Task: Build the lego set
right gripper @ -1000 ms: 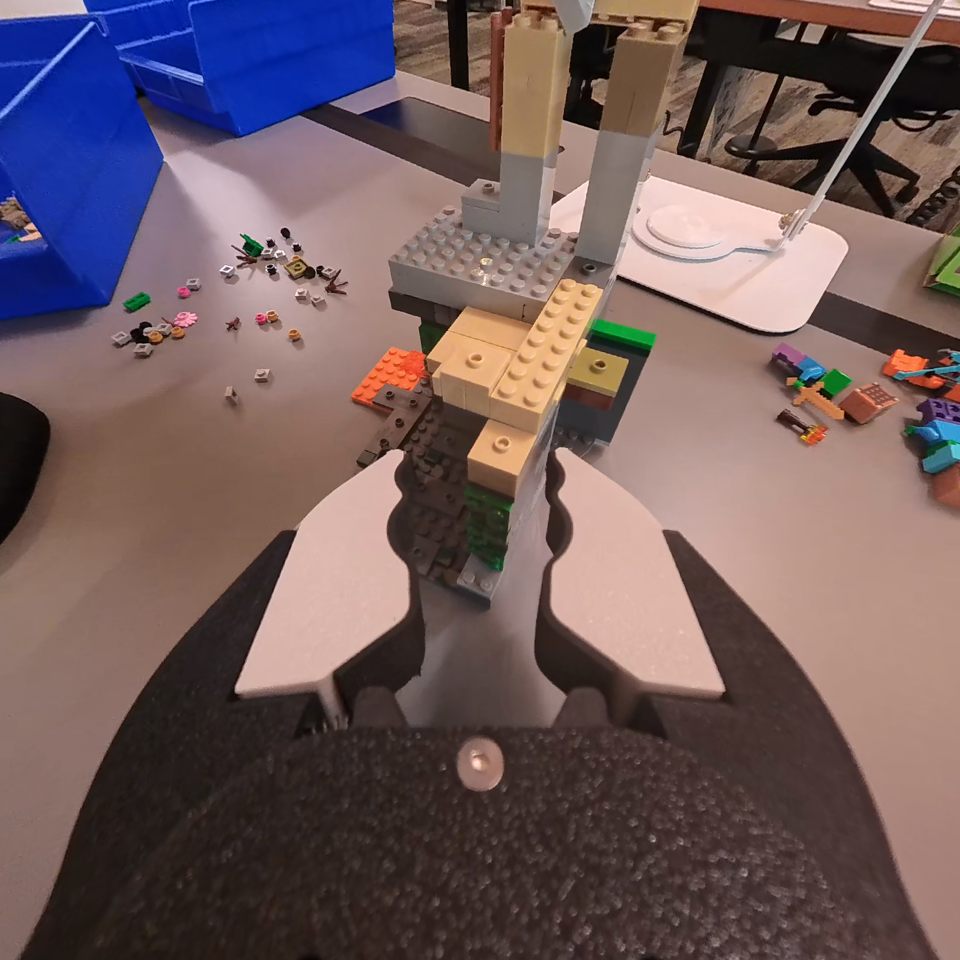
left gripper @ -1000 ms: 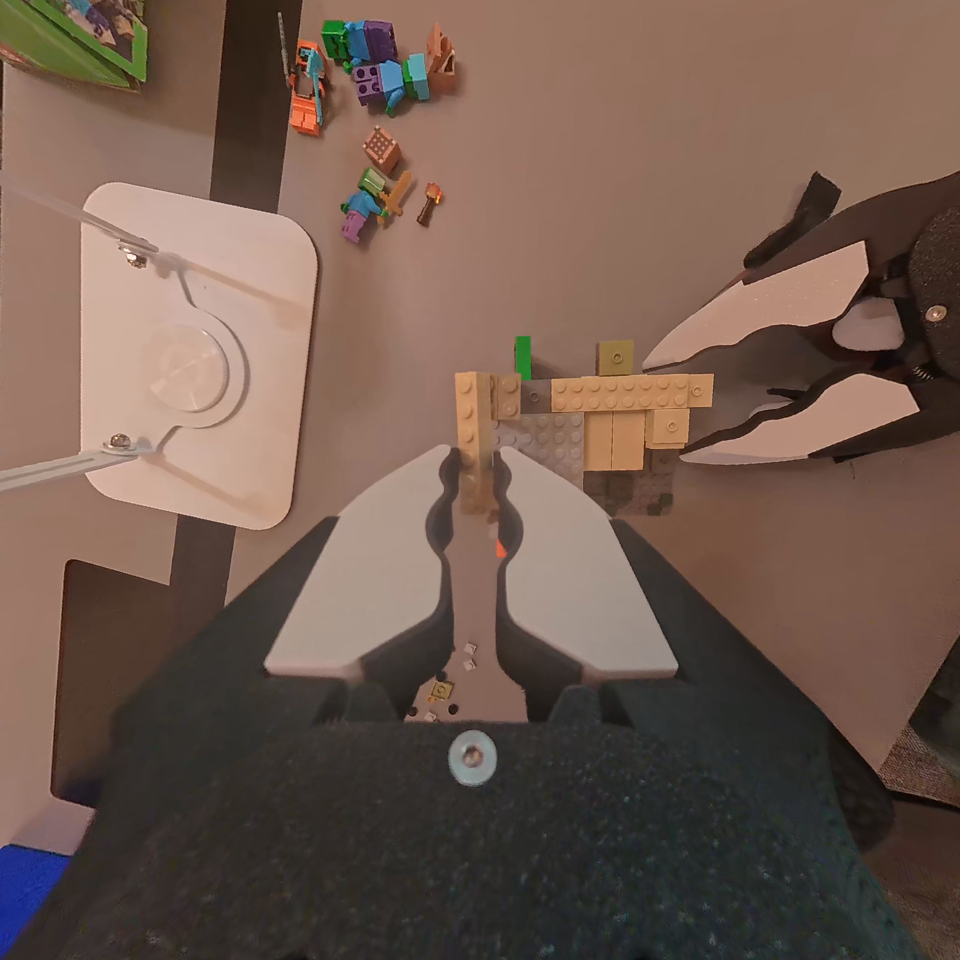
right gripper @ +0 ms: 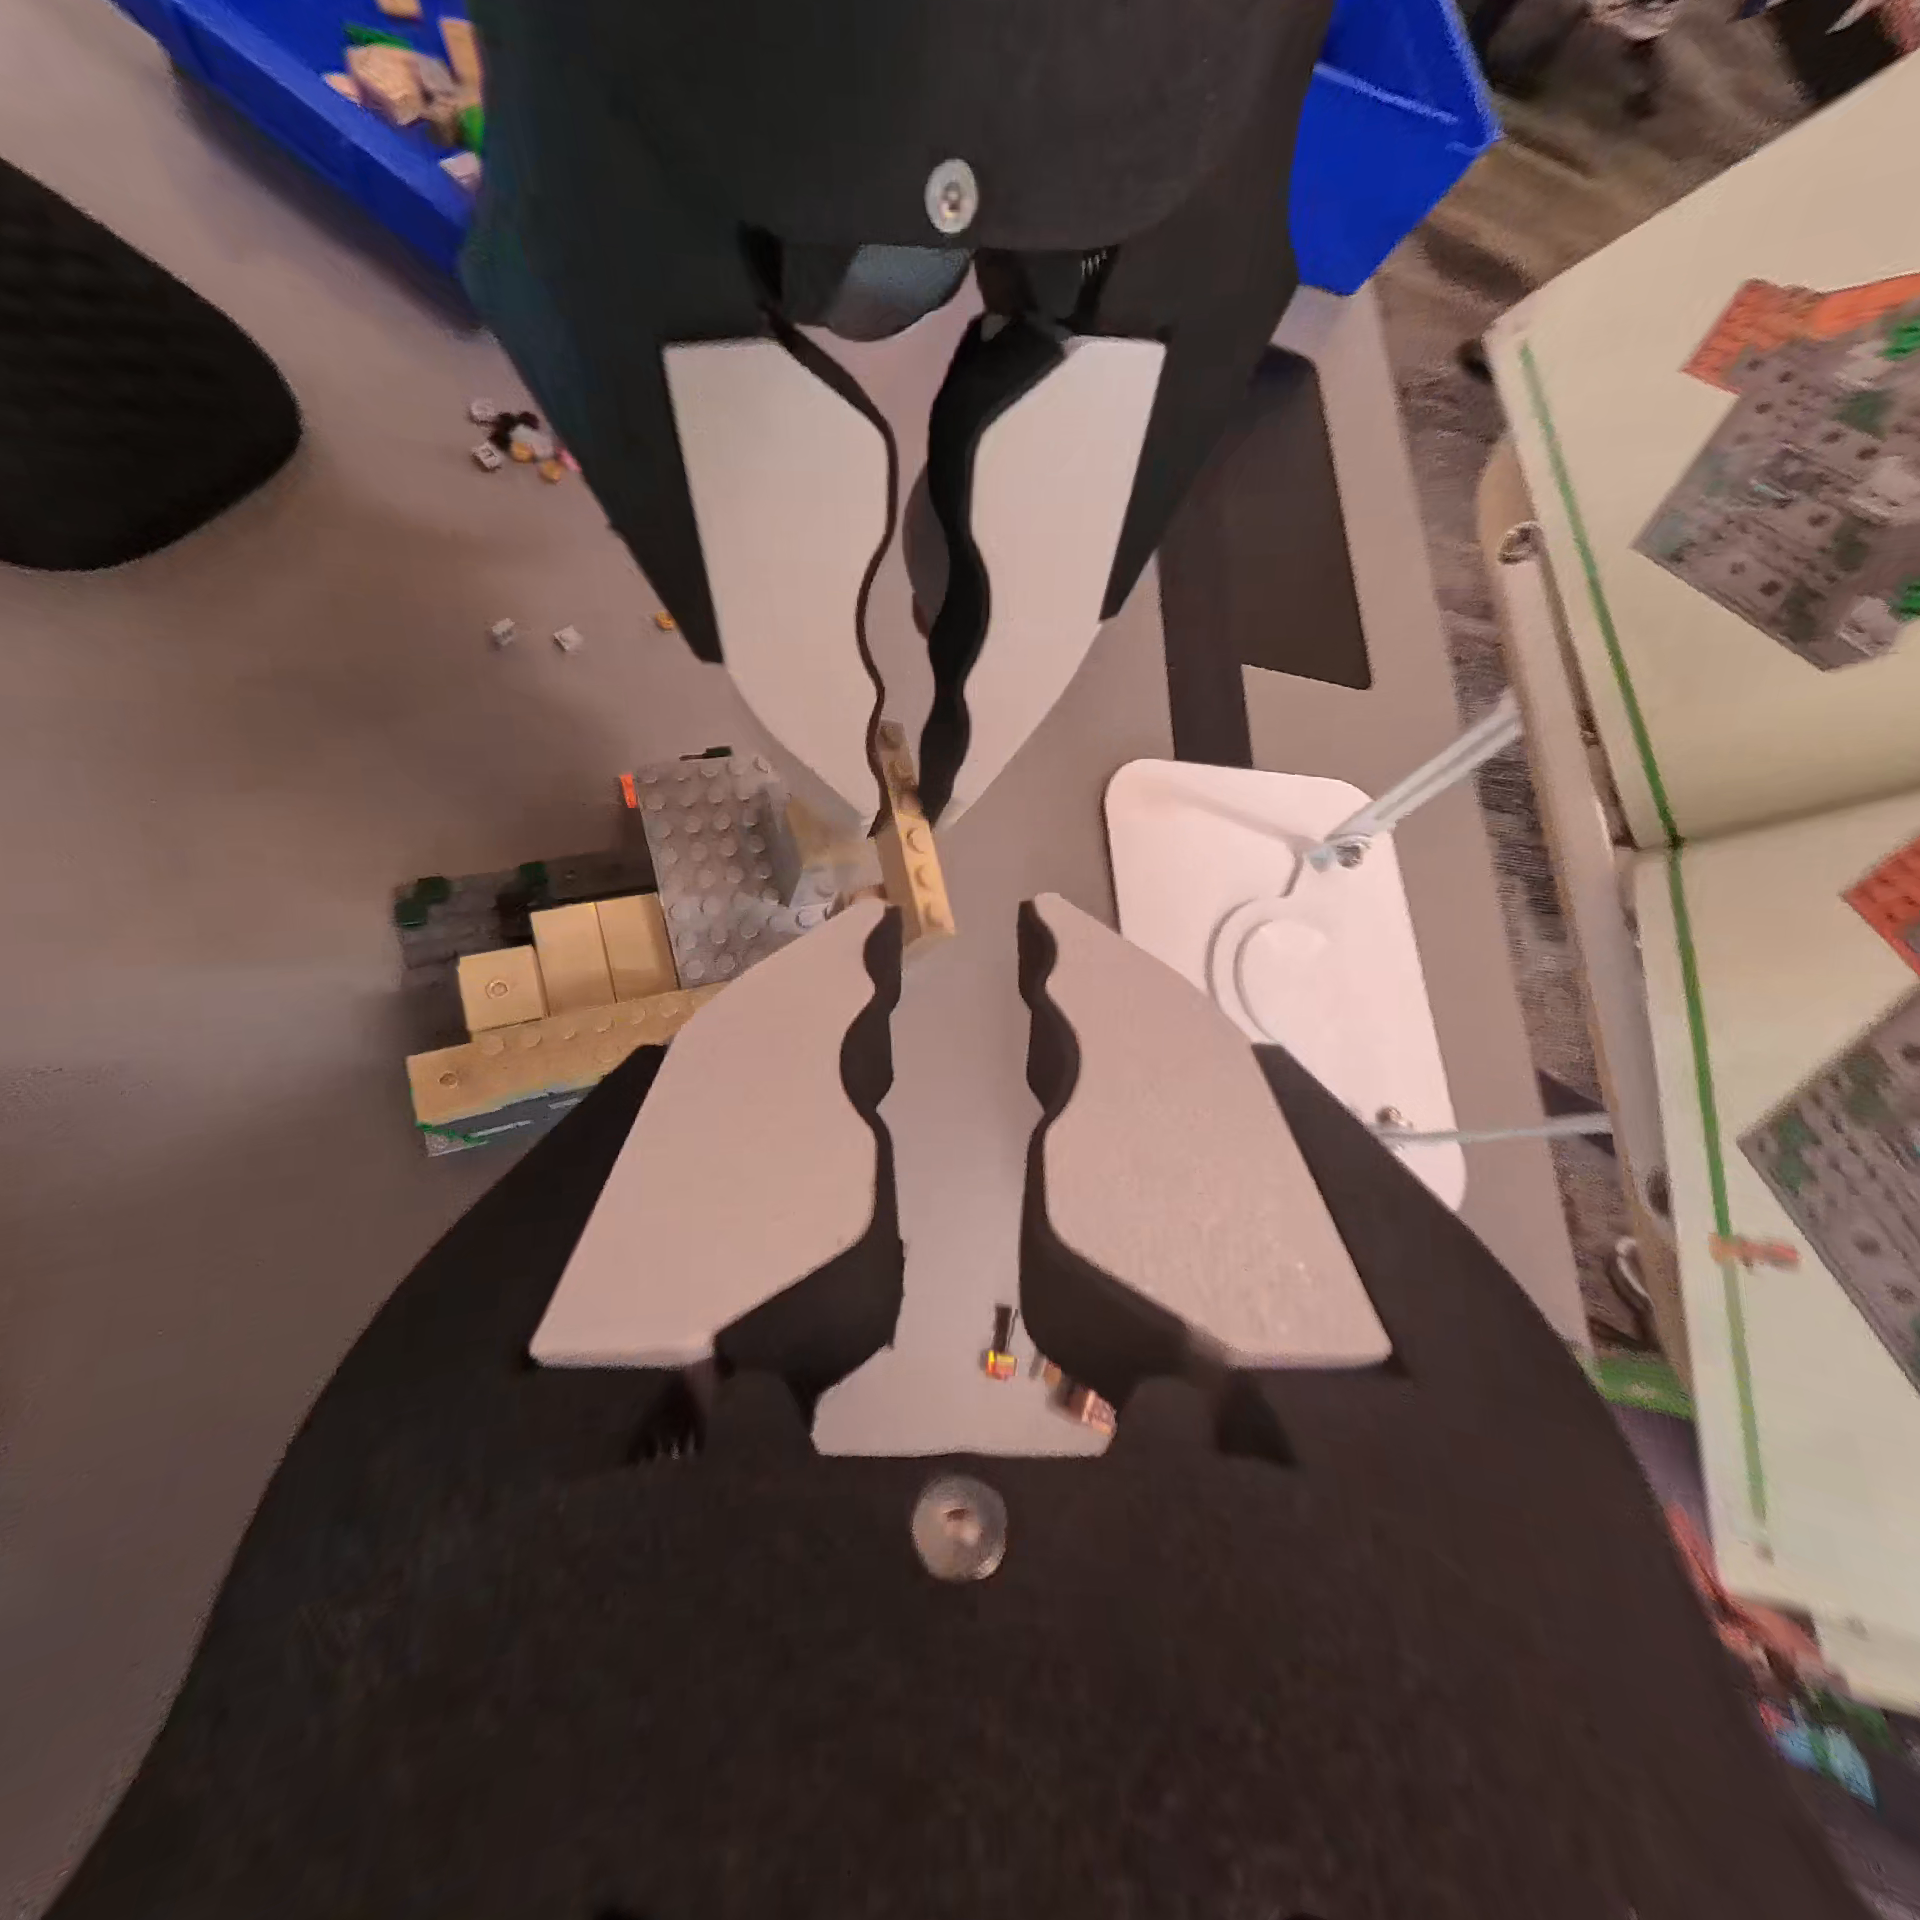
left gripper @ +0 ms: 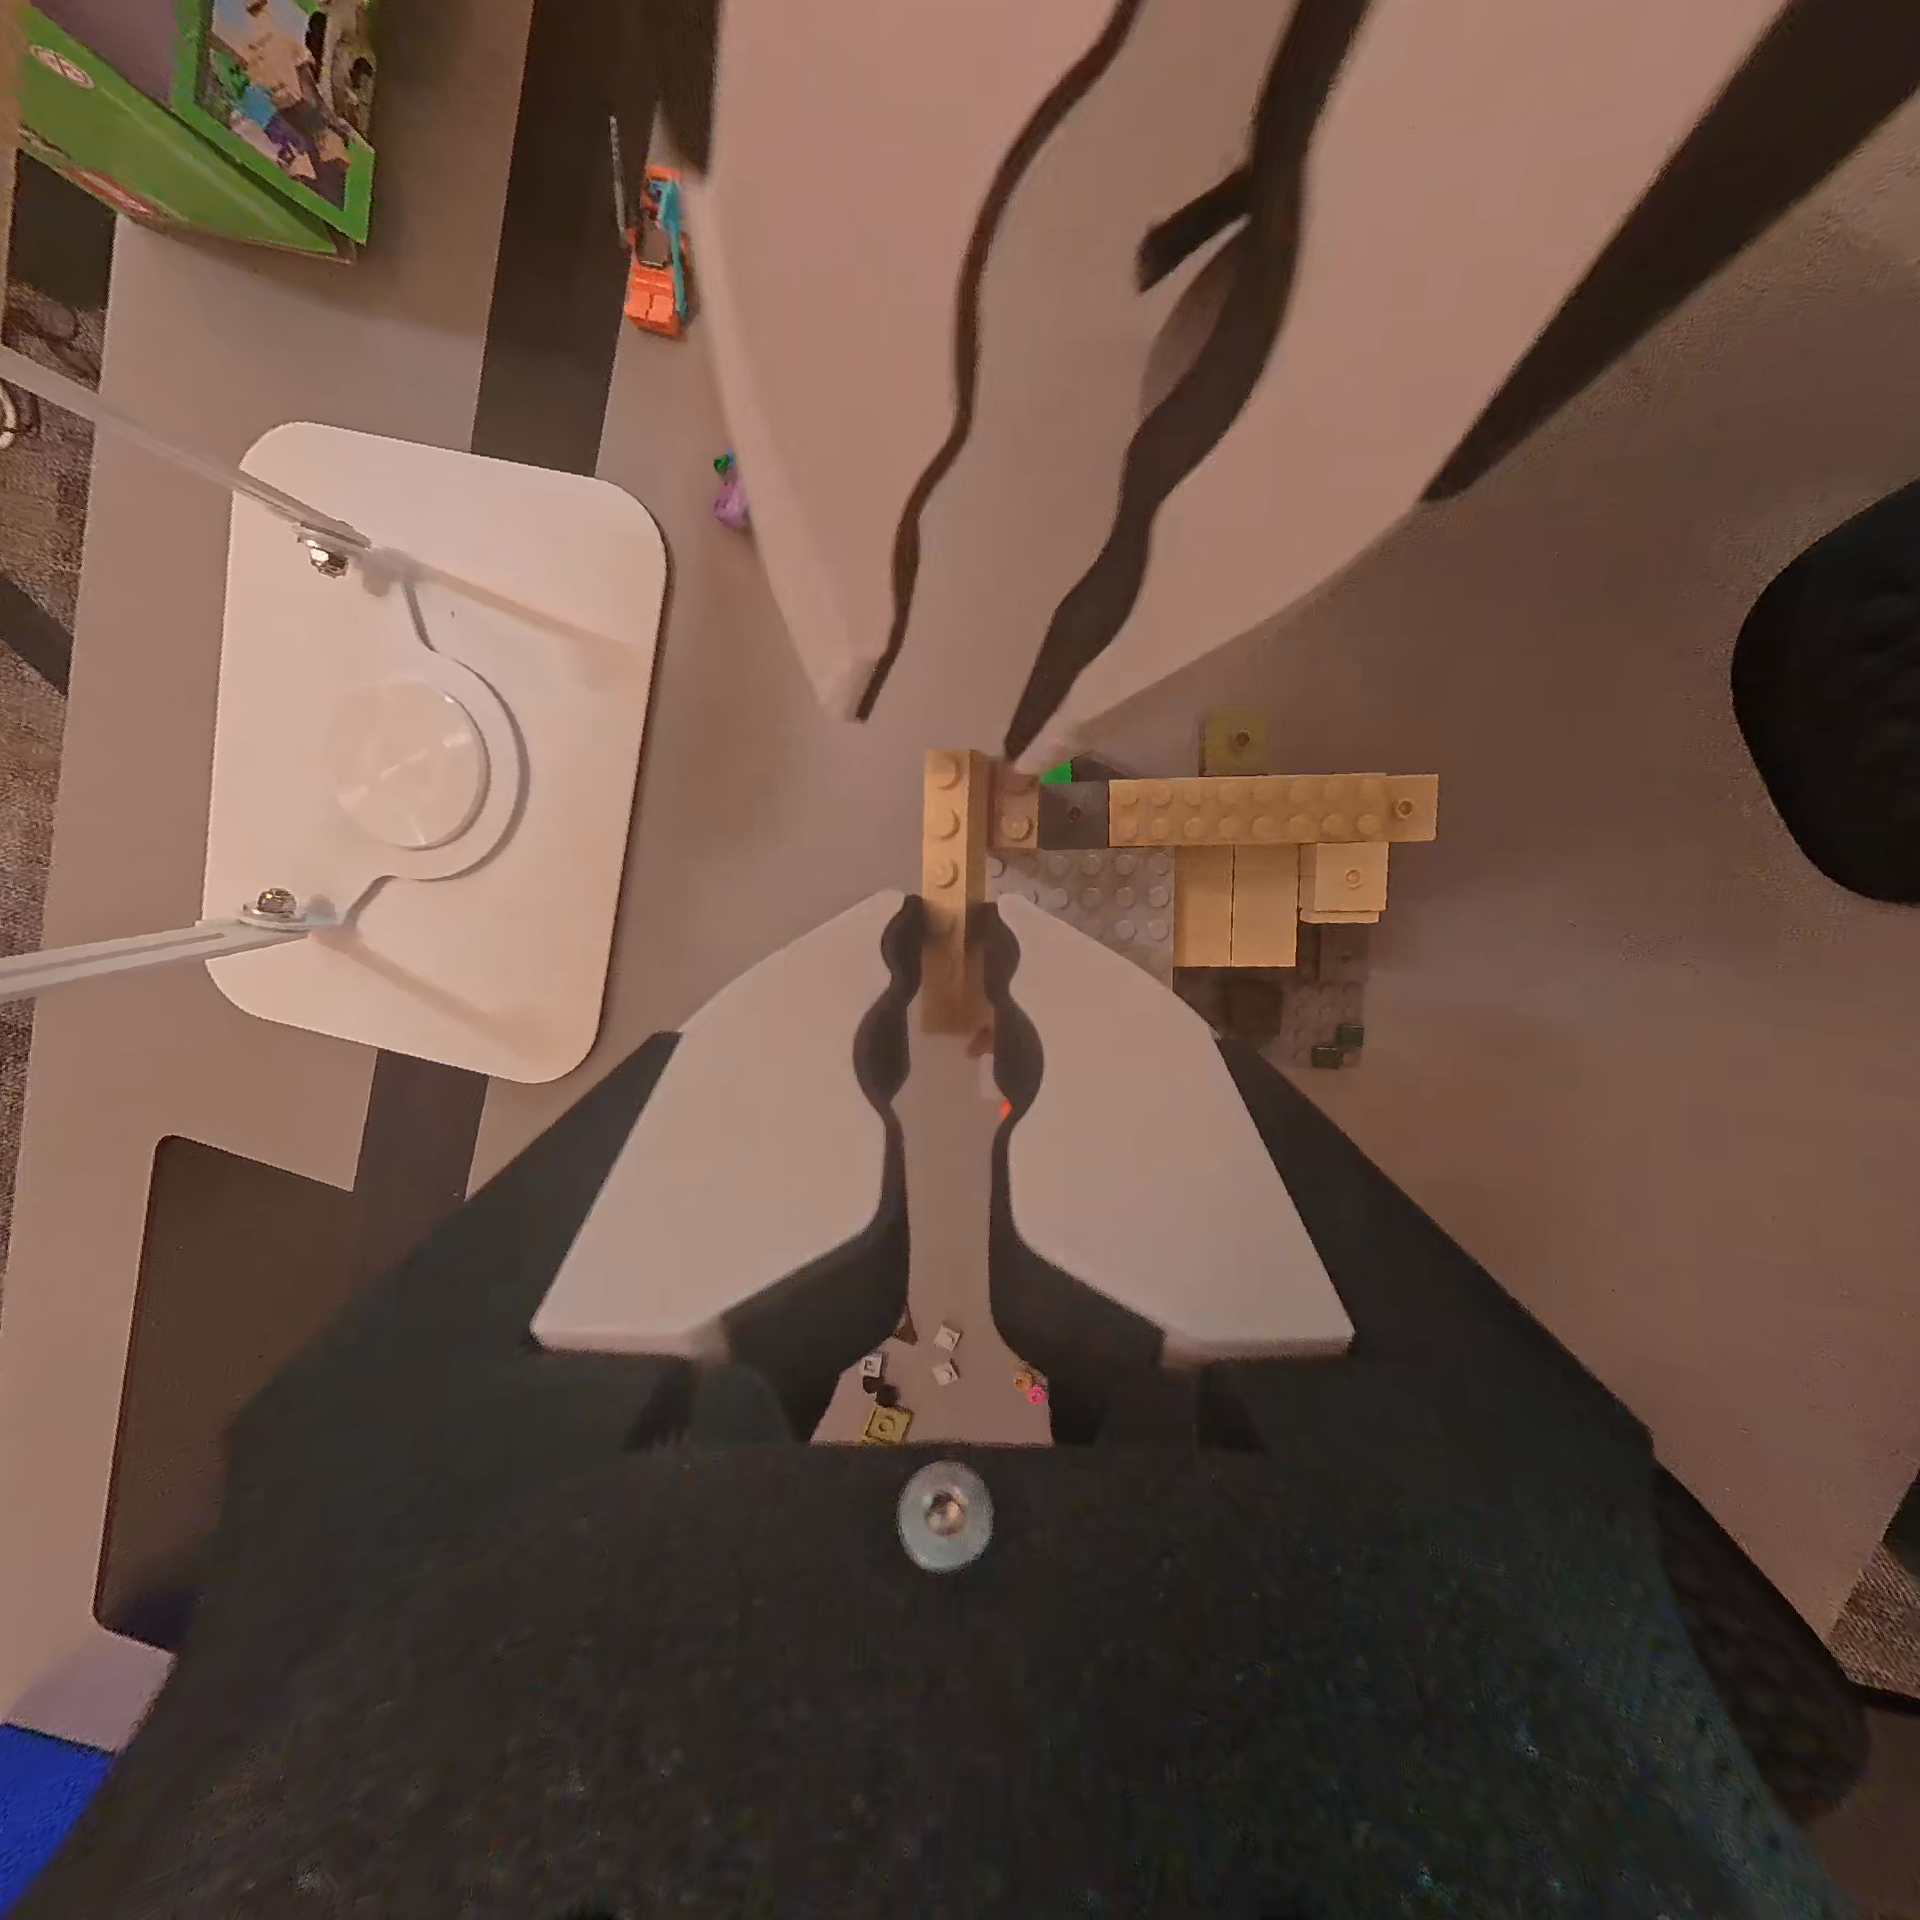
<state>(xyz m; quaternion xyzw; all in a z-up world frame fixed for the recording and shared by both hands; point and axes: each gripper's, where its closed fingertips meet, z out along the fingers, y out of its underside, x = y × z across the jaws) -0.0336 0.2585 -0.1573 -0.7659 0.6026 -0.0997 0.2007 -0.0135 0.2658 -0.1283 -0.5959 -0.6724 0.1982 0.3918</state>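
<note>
A matte grey surface [left gripper: 1558, 1195] with a dark seam carries everything; patterned carpet [right gripper: 1455, 260] shows beyond its edge. One white rounded base plate [left gripper: 436, 748] lies at nine o'clock of the toy-brick model [left gripper: 1174, 894]. The left gripper [left gripper: 951, 914] has its fingers clenched on one long tan studded brick [left gripper: 951, 831], whose long axis runs from six to twelve o'clock, its far end beside the model's top. The right gripper [right gripper: 956, 914] faces it, fingers parted; its left finger [right gripper: 821, 997] touches that brick's end. Two blue bins [right gripper: 343, 135] stand behind.
</note>
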